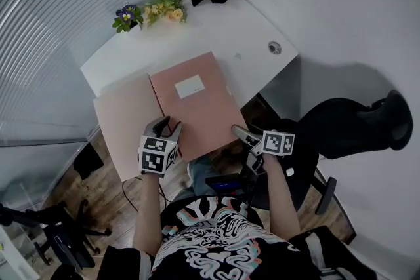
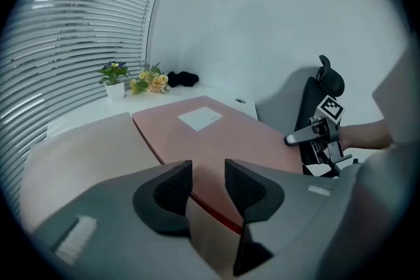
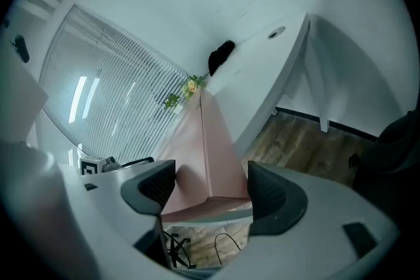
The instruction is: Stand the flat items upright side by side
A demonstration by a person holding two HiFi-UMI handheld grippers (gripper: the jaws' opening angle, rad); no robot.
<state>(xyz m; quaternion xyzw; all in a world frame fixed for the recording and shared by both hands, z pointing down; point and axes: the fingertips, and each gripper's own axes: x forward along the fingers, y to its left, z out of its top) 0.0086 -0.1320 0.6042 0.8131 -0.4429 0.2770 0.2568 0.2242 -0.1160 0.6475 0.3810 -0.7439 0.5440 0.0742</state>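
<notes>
Since both folders lie flat, nothing is upright yet, so I'd call the task barely begun. Pink folder (image 1: 197, 108) sits on the worktop (image 1: 223, 20), label (image 1: 190, 86) up, near end hanging out past the worktop's front edge. Beige folder (image 1: 125, 118) lies flat just beside it, on my left. Long edges touch or lap, can't tell which. The overhang is why I'm at this end: it gives the jaws a free edge to get round without scraping the worktop.

Right hand-held gripper (image 1: 237, 132): jaws spread wide, pink folder's near right corner between them, not closed on it. Can't tell if either jaw touches.

Left hand-held gripper (image 1: 164, 122): jaws parted by a narrow gap, over the seam where pink meets beige at the near end. Pinching nothing I can see.

One gripper per near corner reads to me as a two-point lift, so the folder tips up about its far edge without twisting. Risk: it slides on the smooth worktop while tipping, so it'll want a stop behind it.
</notes>
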